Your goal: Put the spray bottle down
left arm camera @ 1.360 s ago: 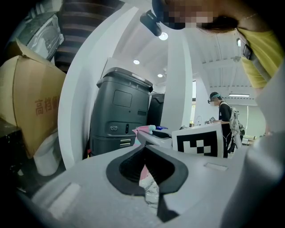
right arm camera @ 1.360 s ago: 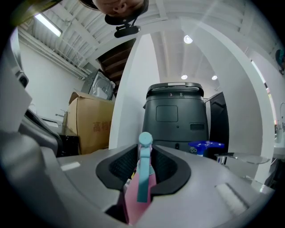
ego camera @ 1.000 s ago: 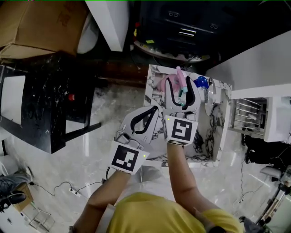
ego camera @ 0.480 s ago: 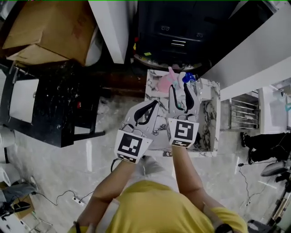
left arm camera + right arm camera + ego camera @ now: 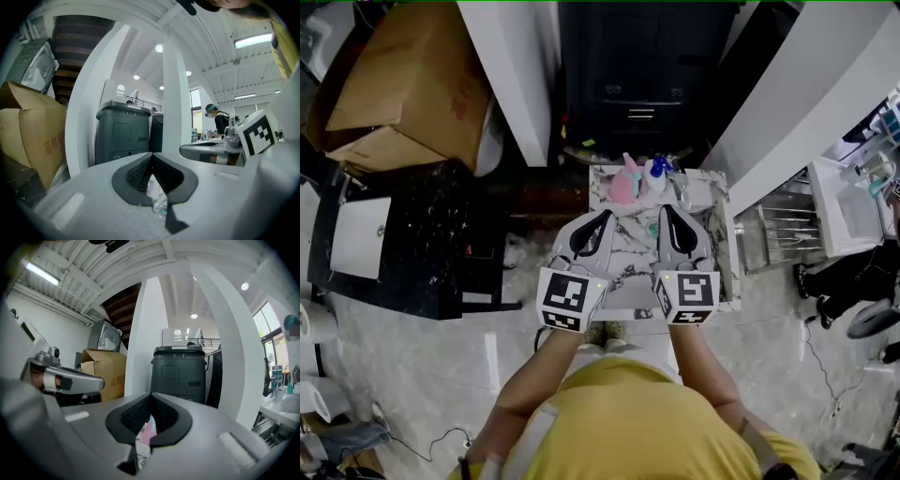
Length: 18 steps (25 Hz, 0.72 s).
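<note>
Finding: the right gripper [image 5: 668,211] is clenched on nothing, pads together. The left gripper [image 5: 604,215] is likewise closed and empty.

The pink spray bottle [image 5: 624,184] stands upright on the marble table [image 5: 718,246] at its 12 o'clock edge, about 11 o'clock from the right gripper and well clear of it. A blue-capped bottle [image 5: 656,174] stands just beside it at 3 o'clock.

Risk, as judged: the bottle sits close to the far rim, so a forward sweep of either gripper could tip it off or into its neighbour (both look light).

Change: a second ago the right jaws stood wide about the bottle. They have since shut, and both grippers have drawn back toward 6 o'clock.
</note>
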Tool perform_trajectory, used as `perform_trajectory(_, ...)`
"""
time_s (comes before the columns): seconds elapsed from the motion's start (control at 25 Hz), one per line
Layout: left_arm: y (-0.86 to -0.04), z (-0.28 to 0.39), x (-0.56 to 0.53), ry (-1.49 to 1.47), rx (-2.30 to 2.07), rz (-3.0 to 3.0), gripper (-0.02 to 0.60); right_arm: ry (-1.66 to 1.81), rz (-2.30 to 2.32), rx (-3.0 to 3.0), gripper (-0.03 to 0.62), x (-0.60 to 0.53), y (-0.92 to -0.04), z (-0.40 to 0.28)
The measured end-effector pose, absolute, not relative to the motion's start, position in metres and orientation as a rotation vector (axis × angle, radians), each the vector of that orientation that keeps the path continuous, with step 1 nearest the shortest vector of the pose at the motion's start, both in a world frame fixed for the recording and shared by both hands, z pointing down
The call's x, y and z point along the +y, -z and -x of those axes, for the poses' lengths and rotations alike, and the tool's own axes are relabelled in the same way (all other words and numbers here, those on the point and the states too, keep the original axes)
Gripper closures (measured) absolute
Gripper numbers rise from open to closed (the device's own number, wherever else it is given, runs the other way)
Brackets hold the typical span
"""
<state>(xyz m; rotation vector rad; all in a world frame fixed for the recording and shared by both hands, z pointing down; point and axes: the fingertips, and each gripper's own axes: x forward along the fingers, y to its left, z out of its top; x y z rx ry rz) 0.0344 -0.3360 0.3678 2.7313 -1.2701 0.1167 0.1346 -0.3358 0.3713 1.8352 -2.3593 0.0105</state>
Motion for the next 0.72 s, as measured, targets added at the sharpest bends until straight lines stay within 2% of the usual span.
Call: perform_trajectory(0.72,-0.300,-0.016,-0.294,-0.006,-1.400,-2.783,0.581,0.165,-1.880,-2.445,0.595,-0.261,-0.294,-0.139)
